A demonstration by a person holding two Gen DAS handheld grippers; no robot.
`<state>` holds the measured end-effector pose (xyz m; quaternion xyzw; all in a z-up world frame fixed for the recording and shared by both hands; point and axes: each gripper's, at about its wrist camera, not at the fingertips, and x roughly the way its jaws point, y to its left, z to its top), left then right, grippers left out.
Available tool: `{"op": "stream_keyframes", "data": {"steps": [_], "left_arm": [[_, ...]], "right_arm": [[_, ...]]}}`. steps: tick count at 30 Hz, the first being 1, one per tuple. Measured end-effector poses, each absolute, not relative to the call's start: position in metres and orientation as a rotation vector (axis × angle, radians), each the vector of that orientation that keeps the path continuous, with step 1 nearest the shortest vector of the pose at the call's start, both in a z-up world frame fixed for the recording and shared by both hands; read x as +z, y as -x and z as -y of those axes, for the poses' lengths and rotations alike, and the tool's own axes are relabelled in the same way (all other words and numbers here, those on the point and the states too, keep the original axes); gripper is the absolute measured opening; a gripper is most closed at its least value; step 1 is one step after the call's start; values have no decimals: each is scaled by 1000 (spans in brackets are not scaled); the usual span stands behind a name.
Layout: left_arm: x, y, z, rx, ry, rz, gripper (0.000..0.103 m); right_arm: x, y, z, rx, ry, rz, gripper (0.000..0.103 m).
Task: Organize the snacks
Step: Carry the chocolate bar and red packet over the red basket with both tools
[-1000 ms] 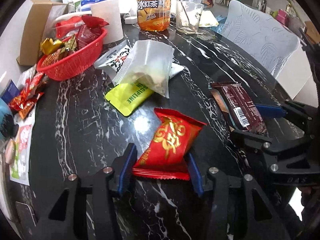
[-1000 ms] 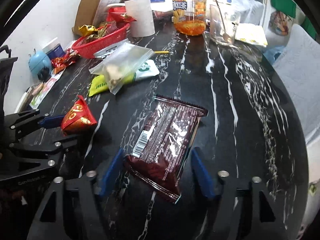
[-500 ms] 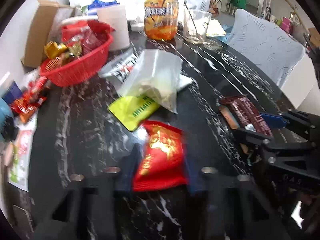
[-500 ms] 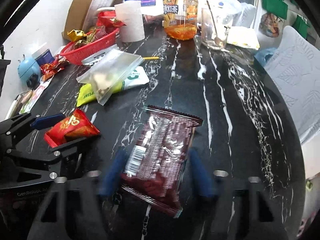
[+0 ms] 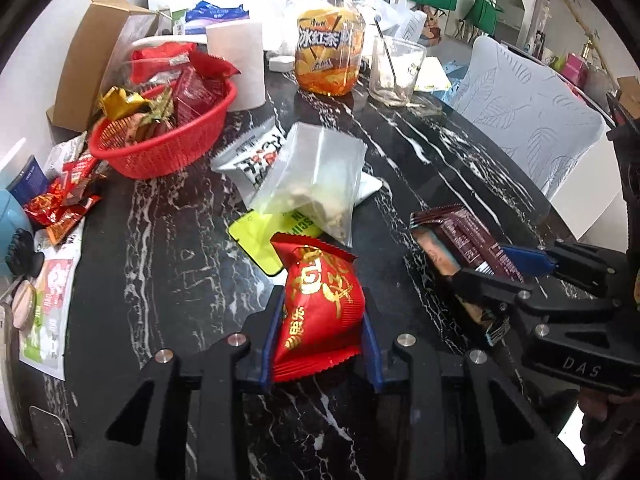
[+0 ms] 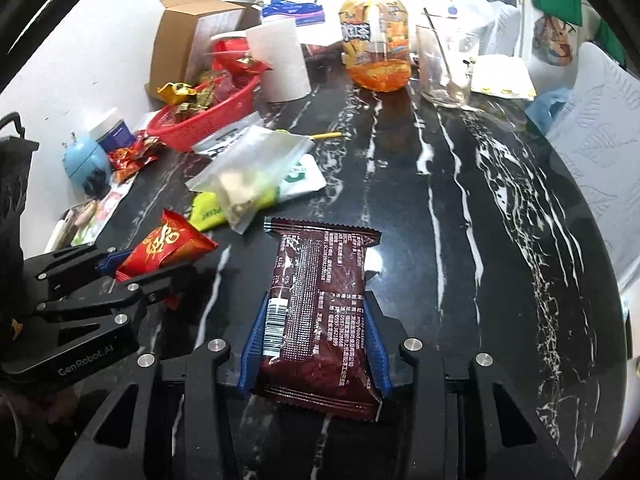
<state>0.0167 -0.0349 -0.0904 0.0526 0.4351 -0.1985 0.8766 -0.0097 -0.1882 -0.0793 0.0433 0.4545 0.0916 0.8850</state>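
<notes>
My left gripper (image 5: 320, 312) is shut on a red snack packet with gold print (image 5: 318, 300) and holds it above the black marble table (image 5: 160, 264); the packet also shows in the right wrist view (image 6: 168, 248). My right gripper (image 6: 316, 320) is shut on a dark brown snack packet (image 6: 320, 304), also seen in the left wrist view (image 5: 468, 236). A red basket (image 5: 160, 144) holding several snacks stands at the far left. A clear bag (image 5: 316, 184), a yellow-green packet (image 5: 256, 236) and a white packet (image 5: 252, 156) lie mid-table.
A tea bottle (image 5: 330, 56), a glass with a spoon (image 5: 394, 72), a paper roll (image 5: 240, 64) and a cardboard box (image 5: 92, 52) stand at the back. Loose red packets (image 5: 60, 200) lie at the left edge. A white chair (image 5: 528, 120) is at the right.
Both grippers have closed on their packets and lifted them off the table. The red packet now tilts upright between the left fingers; the brown packet sits straight between the right fingers.
</notes>
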Motion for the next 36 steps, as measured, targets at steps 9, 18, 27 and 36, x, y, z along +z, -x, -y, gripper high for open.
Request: {"op": "stream_keyframes", "data": {"steps": [9,18,27,36], "left_arm": [[-66,-12,27,-413,-90,-845,34],[-27,-16,24,-410,-82,-739,34],[11,-29,12,-397,-71,-634,34],[44,-49,-14,-325,-49,-543,34]], "right_arm": [[-58,9,175,257,-60,-902,44],[-28,2,163,315,-33,-833,44],[10,-11,149,352,-15,-733,44],[50,-32,133,377,20,-621,44]]}}
